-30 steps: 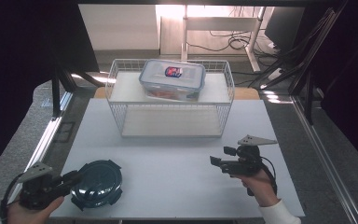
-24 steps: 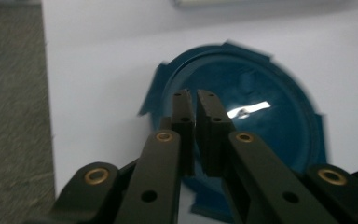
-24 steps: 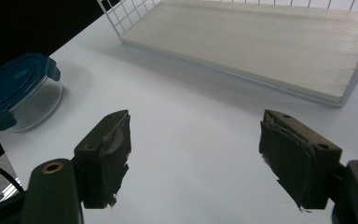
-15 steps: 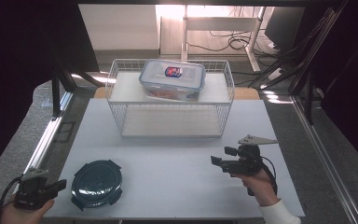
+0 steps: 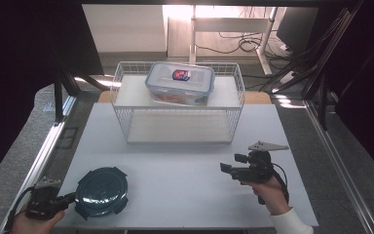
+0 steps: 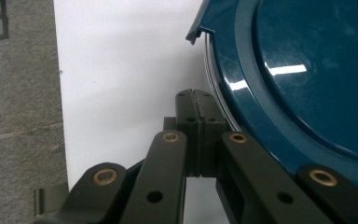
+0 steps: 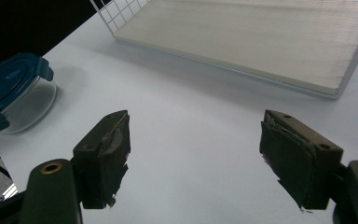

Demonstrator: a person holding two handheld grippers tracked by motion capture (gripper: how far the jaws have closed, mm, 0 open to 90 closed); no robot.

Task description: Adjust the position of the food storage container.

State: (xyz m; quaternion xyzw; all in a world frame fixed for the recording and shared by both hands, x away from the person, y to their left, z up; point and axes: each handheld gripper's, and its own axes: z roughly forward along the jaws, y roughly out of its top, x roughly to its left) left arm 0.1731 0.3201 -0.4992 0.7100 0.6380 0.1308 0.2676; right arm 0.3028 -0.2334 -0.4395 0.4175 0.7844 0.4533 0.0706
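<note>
The white surface (image 5: 185, 161) carries a wire rack (image 5: 177, 105) at its far side, a lidded clear box (image 5: 180, 84) on its top shelf, well clear of the work. At the near left corner sits the round blue-lidded container (image 5: 101, 191), seemingly set down and released. The left hand-held gripper (image 6: 196, 100) rests beside its rim, jaws pressed together on nothing. The right hand-held gripper (image 7: 193, 154) hovers with jaws apart, empty.

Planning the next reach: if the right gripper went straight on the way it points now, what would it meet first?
Probably nothing nearby. The right gripper, jaws open and empty, points left over bare table; the round blue-lidded container sits nearer the person than that line, though depth is unclear.
</note>
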